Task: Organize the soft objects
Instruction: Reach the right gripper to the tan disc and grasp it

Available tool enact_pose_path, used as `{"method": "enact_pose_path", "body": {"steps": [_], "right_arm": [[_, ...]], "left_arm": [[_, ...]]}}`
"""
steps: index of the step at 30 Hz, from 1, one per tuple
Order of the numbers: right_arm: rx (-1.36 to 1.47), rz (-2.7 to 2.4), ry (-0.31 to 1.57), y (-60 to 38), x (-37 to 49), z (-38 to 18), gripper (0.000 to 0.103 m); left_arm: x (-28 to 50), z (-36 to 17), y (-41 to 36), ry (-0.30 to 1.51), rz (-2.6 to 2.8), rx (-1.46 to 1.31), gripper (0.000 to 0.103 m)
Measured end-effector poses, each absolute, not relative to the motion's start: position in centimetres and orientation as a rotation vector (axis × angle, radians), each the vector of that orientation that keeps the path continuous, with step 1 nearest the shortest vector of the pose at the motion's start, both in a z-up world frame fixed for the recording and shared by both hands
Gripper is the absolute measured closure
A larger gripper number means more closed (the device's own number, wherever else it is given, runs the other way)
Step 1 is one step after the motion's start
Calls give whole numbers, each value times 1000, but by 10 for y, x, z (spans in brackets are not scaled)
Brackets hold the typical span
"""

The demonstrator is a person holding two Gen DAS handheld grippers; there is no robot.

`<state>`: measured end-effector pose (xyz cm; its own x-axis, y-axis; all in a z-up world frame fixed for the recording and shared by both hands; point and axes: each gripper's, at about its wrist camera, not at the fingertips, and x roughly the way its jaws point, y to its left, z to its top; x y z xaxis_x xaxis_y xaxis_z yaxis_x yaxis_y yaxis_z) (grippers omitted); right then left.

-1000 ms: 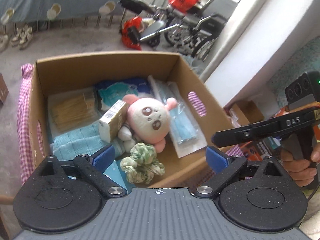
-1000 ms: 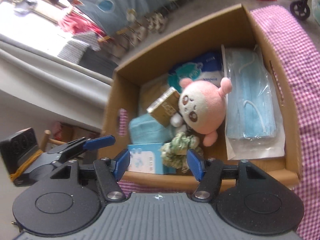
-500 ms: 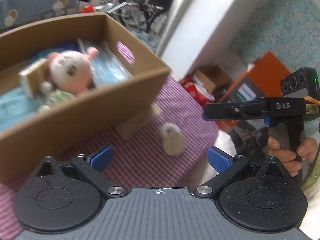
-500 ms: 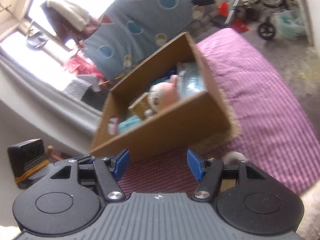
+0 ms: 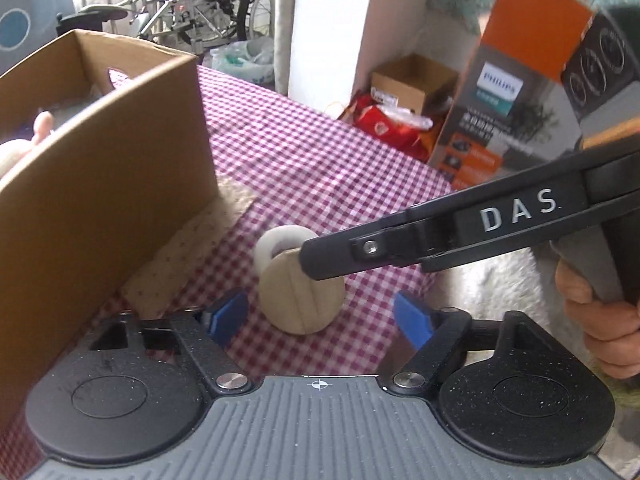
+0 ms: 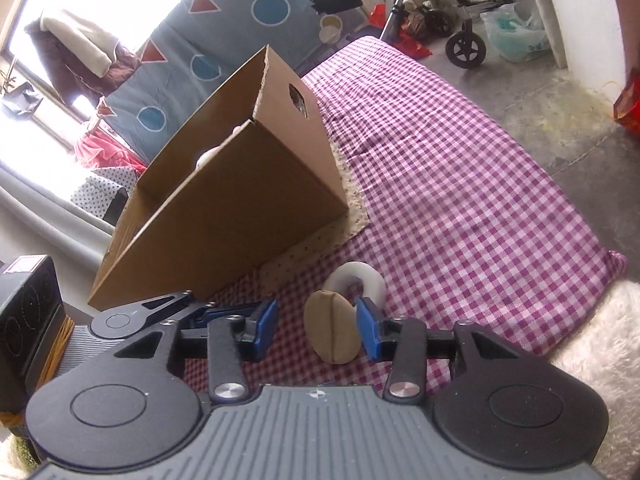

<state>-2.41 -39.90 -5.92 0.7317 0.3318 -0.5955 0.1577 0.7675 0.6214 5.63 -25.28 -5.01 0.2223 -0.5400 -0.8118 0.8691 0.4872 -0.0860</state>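
Looks like the pickup step: a tan, bean-shaped soft cushion [image 6: 331,328] sits on the purple checked tablecloth [image 6: 460,184] just beside a white foam ring [image 6: 370,280], near the brown cardboard box [image 6: 240,200]. The right gripper [image 6: 316,330] has its fingers spread around the cushion, not clamped. The left gripper [image 5: 320,316] is wide apart too, empty. Next it probably needs to squeeze gently, then lift over the box wall.

Domestic room: gingham tablecloth [image 6: 440,184], folded wheelchair [image 5: 192,4], hanging patterned quilt [image 6: 224,40], Philips appliance carton [image 5: 516,96] on the floor.
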Motion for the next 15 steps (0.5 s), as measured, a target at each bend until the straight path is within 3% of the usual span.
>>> {"method": "enact_pose_path", "body": {"steps": [4, 11, 15], "right_arm": [[695, 118, 774, -401, -18, -68, 65], [715, 142, 796, -403, -14, -78, 76], [720, 151, 795, -402, -15, -77, 77]], "left_arm": [[56, -57, -258, 917, -993, 455, 32], [55, -61, -257, 903, -952, 460, 55], [56, -57, -248, 896, -956, 424, 64]]}}
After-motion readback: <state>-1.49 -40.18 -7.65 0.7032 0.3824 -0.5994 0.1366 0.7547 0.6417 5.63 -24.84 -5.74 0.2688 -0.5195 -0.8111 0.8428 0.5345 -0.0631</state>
